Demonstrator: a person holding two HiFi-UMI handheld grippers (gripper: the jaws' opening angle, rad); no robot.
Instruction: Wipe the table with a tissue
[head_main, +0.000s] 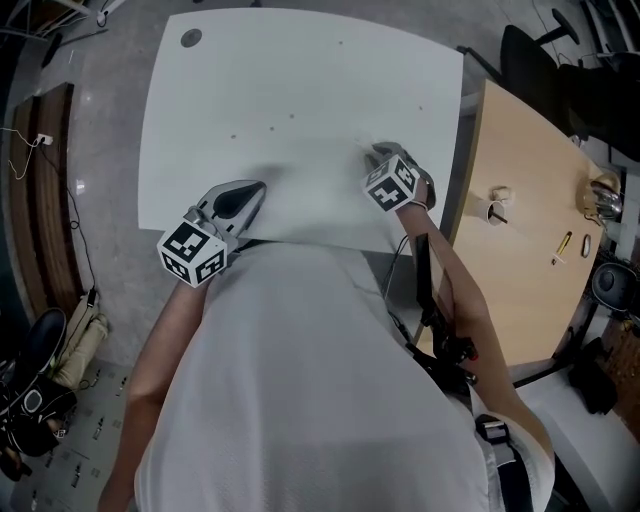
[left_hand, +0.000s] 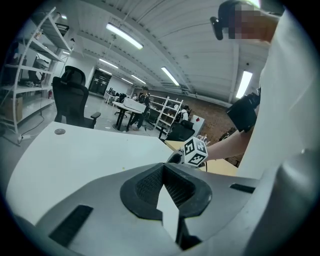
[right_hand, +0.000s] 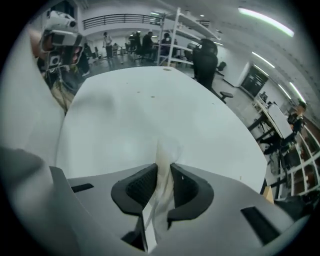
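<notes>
The white table (head_main: 300, 80) fills the middle of the head view. At its near right, my right gripper (head_main: 376, 150) points steeply down at the tabletop. In the right gripper view, my right gripper (right_hand: 163, 167) is shut on a crumpled white tissue (right_hand: 162, 149), which sticks out past the jaws onto the table (right_hand: 150, 105). My left gripper (head_main: 257, 189) lies low over the near left part of the table. In the left gripper view, the pads of my left gripper (left_hand: 163, 166) meet at the tip with nothing between them, and the right gripper's marker cube (left_hand: 195, 152) shows beyond.
A wooden desk (head_main: 510, 230) with small items stands right of the table. A round grommet (head_main: 190, 38) sits at the table's far left corner. A black office chair (left_hand: 72, 97) stands past the far edge. The person's torso hides the near edge.
</notes>
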